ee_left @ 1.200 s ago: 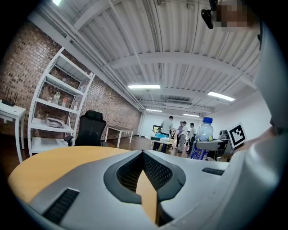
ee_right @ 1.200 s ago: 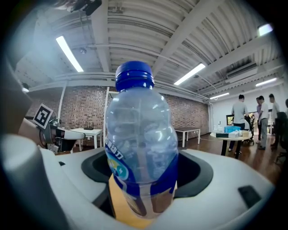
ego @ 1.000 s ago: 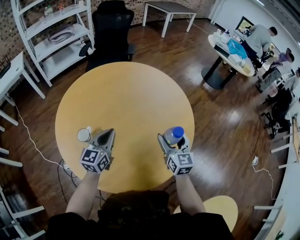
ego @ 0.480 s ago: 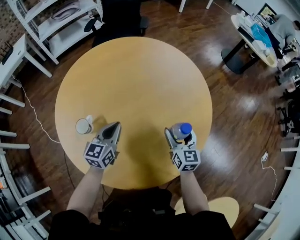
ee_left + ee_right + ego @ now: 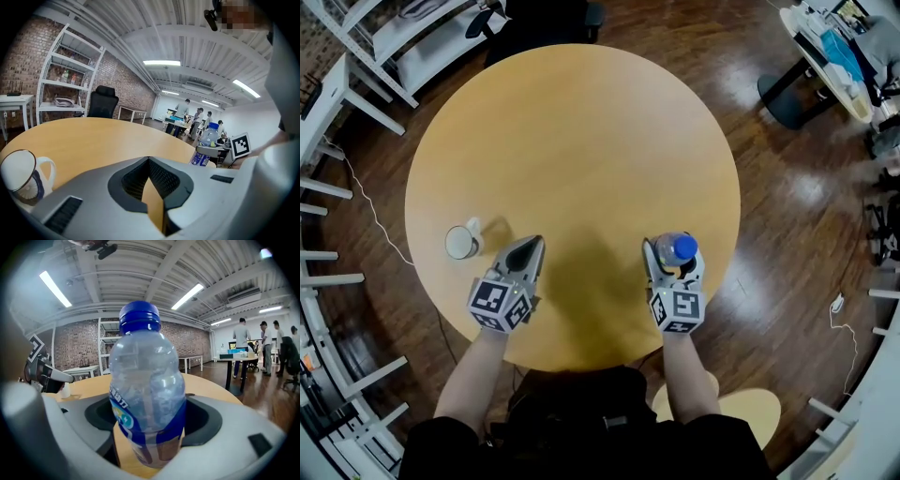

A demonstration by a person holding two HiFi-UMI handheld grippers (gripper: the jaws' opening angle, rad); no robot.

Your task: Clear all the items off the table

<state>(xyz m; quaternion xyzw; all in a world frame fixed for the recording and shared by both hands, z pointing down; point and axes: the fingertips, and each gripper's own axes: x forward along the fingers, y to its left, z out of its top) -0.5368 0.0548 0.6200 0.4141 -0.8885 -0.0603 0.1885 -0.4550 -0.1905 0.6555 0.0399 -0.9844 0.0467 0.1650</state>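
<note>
Holds 1 clear bottle (image 5: 681, 248), blue cap and blue label, upright between the widely spread jaws of the right gripper (image 5: 672, 256), pads against its sides, at 5 o'clock on the round wooden table (image 5: 572, 141), near the rim. At 7 o'clock, carries the left gripper (image 5: 529, 246) with jaws pressed together and nothing between them. Has 1 white mug (image 5: 461, 242) standing at 8 o'clock, just beside that gripper's tip, untouched.

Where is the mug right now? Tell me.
In the head view the mug stands on the round table near its left edge, just left of the shut left gripper and apart from it.
</note>
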